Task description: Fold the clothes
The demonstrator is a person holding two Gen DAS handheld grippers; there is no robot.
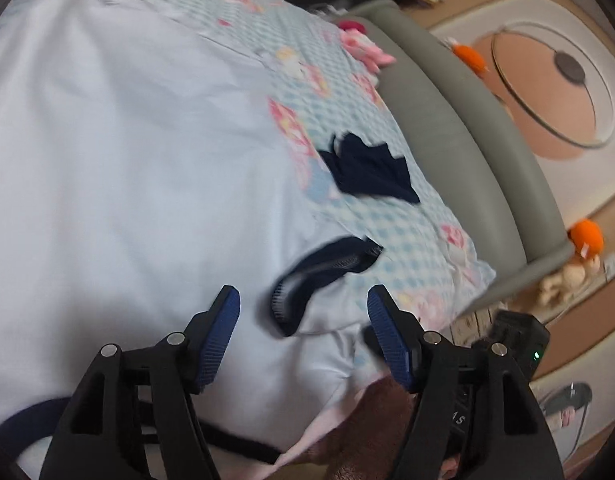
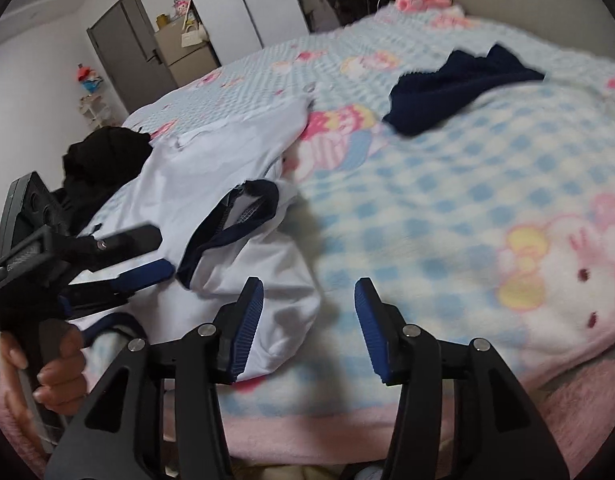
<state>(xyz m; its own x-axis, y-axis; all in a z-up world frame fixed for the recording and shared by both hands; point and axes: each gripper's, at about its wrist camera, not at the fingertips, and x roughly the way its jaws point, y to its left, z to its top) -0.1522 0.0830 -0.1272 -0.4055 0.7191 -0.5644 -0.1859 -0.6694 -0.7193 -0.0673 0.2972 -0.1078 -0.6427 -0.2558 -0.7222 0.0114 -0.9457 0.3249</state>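
Blue pads, left gripper (image 1: pixel 303 308): jaws spread wide, nothing between them; they hover over the near part of the white shirt (image 1: pixel 119 152), with its navy-trimmed collar (image 1: pixel 323 268) lying just ahead in the gap.
Blue pads, right gripper (image 2: pixel 309 300): also spread wide and empty; its left finger (image 2: pixel 247 320) overlaps the near hem of the shirt (image 2: pixel 227 184) in the right wrist view, while the other finger is over bare bedspread (image 2: pixel 447 208).
Which gripper is nearer: the left one, judging by both views; it sits over the garment, while the right stands at its edge, with the cloth lying to its left.
Shirt position: spread rumpled on the checked cartoon bedspread, at the near edge of the bed.
Shirt long axis: seems to run away from the right gripper, up and left in its view, toward the far side of the bed; motion blur makes the exact outline hard to tell.
Which way it points: collar end toward the near edge, close to both grippers; the far end reaches toward a black garment (image 2: pixel 103 152) that touches or overlaps it.
Other clothing: a navy piece (image 2: pixel 463 84) lies well apart, farther up the bed on the right.
Coming move, as a judgement: a pinch at the collar or shoulder looks closest for the left gripper.
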